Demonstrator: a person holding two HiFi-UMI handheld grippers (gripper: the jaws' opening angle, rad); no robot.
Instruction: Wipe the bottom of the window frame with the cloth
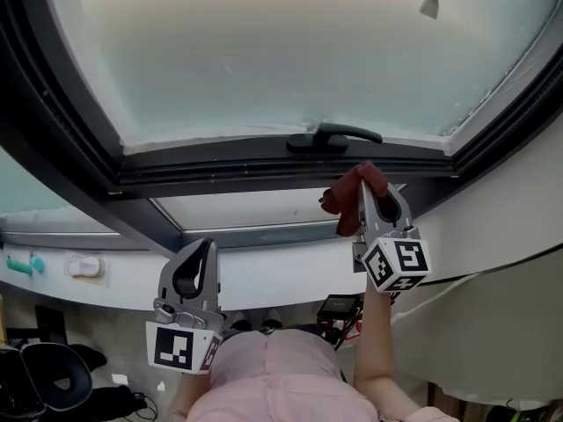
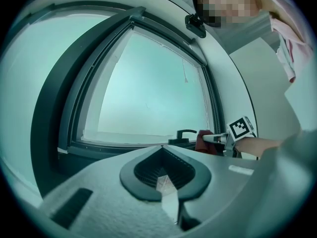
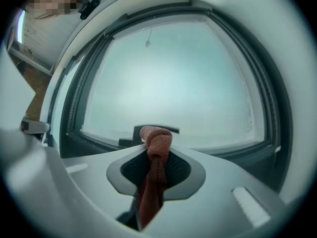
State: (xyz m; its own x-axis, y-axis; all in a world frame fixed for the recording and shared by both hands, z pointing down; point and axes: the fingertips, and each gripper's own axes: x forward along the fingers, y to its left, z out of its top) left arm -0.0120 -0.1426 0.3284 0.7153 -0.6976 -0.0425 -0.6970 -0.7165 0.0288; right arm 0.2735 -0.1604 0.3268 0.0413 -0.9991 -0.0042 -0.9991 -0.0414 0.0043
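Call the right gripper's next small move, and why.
Probably ease the right gripper forward until the cloth presses on the bottom frame rail. It is shut on the cloth, whose bunched tip sits near the handle, and firm contact with the rail isn't evident.

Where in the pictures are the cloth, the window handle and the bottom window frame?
cloth [image 1: 345, 205]: head view, its bunched left part.
window handle [image 1: 352, 131]: head view, middle of its lever.
bottom window frame [image 1: 229, 167]: head view, its dark lower bar.
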